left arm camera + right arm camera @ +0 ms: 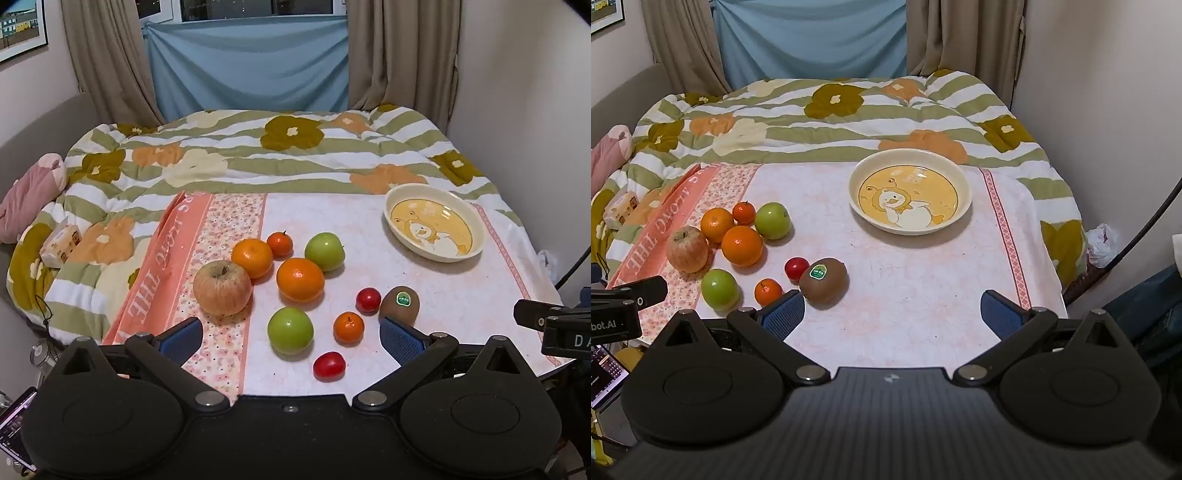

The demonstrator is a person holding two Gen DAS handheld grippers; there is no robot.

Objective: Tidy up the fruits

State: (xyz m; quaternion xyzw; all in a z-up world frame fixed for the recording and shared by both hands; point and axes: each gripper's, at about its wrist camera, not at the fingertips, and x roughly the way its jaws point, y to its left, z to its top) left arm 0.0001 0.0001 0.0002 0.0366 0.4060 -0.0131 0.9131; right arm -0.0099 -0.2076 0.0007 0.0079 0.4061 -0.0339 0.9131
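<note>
While both grippers hang above the near edge of the table, nothing is held: the left gripper (291,338) has its blue pads spread wide, and the right gripper (893,314) gapes just as wide over bare cloth. From the plate (964,206), empty at centre, the fruit lies around eight o'clock: kiwi (823,282), red apple (687,254), two oranges, two green apples, small tangerines and red tomatoes. The kiwi (399,304) looks soft and fuzzy, best pinched lightly across its middle. I'd guess the tomatoes (329,365) are slick and easily squashed; the apples look firm, heavier and prone to rolling.
</note>
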